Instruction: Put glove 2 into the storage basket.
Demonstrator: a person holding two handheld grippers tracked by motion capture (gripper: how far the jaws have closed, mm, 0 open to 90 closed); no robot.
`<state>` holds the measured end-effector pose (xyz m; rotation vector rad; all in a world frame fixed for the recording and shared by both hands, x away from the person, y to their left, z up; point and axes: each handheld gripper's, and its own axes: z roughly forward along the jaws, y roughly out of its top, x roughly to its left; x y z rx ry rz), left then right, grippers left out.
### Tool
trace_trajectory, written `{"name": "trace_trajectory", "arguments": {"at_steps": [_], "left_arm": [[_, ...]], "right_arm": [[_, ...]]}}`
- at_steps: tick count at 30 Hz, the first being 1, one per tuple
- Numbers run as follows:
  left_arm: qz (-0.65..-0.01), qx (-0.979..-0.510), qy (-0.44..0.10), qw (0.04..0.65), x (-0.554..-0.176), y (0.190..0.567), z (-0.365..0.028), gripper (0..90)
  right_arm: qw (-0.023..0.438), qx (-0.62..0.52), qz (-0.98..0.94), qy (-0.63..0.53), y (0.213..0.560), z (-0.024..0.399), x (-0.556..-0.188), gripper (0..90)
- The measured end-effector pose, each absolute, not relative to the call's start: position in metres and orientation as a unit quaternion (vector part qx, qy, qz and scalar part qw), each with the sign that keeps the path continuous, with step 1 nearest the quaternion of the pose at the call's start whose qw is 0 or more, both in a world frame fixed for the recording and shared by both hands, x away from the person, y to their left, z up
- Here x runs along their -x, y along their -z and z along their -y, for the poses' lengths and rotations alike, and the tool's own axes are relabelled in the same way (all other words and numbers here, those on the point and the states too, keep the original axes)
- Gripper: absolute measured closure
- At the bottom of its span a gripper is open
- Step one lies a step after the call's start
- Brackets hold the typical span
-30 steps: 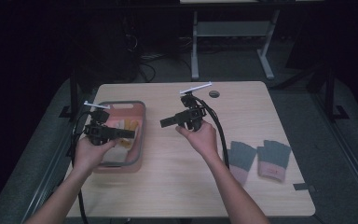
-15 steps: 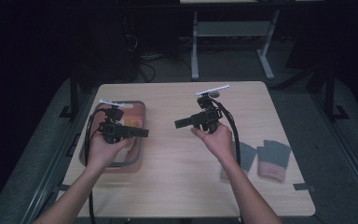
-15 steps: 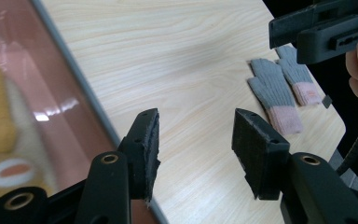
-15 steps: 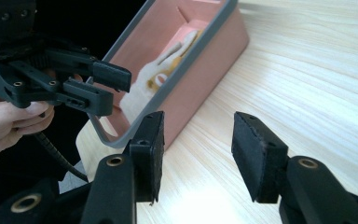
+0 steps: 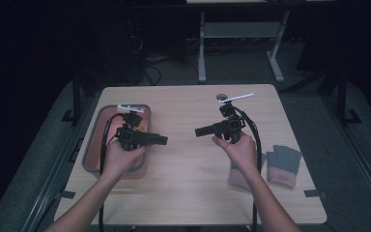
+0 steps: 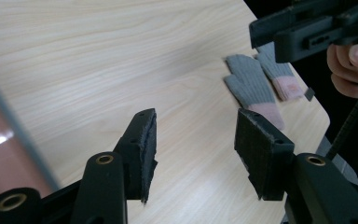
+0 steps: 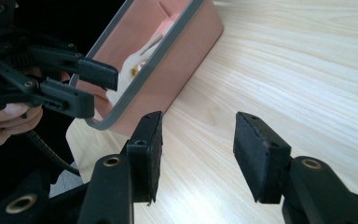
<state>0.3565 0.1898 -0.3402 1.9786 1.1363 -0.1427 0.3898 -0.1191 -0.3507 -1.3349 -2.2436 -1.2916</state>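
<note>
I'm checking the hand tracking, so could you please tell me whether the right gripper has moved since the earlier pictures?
Yes. The right gripper has moved toward the table's right side, away from the tray, closer above the gloves; its jaws have been opening, empty.

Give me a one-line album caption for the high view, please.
Two hand-held grippers, left and right, face each other, open and empty, above a wooden table.

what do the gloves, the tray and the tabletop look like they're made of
Gloves: grey knit fabric, probably wool or acrylic, with pink cuffs; soft matte surface, faint ribbing.
Tray: likely plastic, smooth salmon-pink walls with a grey rim and a slight sheen.
Tabletop: pale wood or wood-look laminate; straight grain lines, even satin finish, so the look leaves it open.
</note>
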Motion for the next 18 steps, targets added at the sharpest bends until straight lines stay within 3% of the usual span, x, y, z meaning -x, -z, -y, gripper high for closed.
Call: {"name": "trace_trajectory", "arguments": {"at_steps": [18], "left_arm": [[-0.419,-0.800,0.074,0.423,-0.348,0.349,-0.147,44.5]], "right_arm": [[0.096,0.485,0.755,0.431,0.359,0.166,-0.374,50.3]]}}
